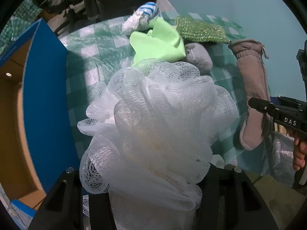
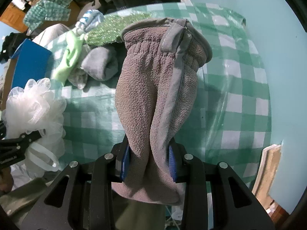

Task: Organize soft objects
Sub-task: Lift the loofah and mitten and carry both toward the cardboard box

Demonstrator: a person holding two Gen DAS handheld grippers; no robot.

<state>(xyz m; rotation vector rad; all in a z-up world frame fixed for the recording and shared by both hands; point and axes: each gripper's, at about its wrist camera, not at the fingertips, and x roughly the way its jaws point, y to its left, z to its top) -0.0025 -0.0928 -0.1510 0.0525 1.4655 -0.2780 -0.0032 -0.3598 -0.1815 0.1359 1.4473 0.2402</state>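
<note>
Left wrist view first: white mesh bath pouf (image 1: 153, 126) bunched up right in front of the lens, squeezed in the left gripper (image 1: 153, 193), jaws about halfway in and sunk into the netting, so clamped on it rather than gaping. Hanging clear of the green checked tablecloth (image 1: 92, 44), by the look of it, probably because a puffy thing like that only goes where wanted once lifted free. Over in the right wrist view, same story with the grey fleece mitten (image 2: 153, 95): pinched at the fingertip end in the right gripper (image 2: 148, 164), blue pads (image 2: 125, 164) pressing from both sides, jaws narrow, cuff dangling away from the camera over the cloth. Gripped by the thin end presumably because the fabric flattens there and gives something to bite on. Both claws pointing down, one soft item each, so looks like a two-at-once haul. Blue cardboard box (image 1: 46, 99) standing open just left of the pouf, brown inside, most likely the destination, though can't say for sure. Further back on the table, the leftover pile: lime green cloth (image 1: 159, 44), sparkly green scrubber (image 1: 199, 30), a rolled grey sock (image 1: 199, 57) tucked just beside the cloth, and a white and blue striped bundle (image 1: 142, 17) behind those. All bunched together, untouched, waiting for a turn. A person's hand (image 1: 300, 153) just visible at the right edge, holding the other tool.
</note>
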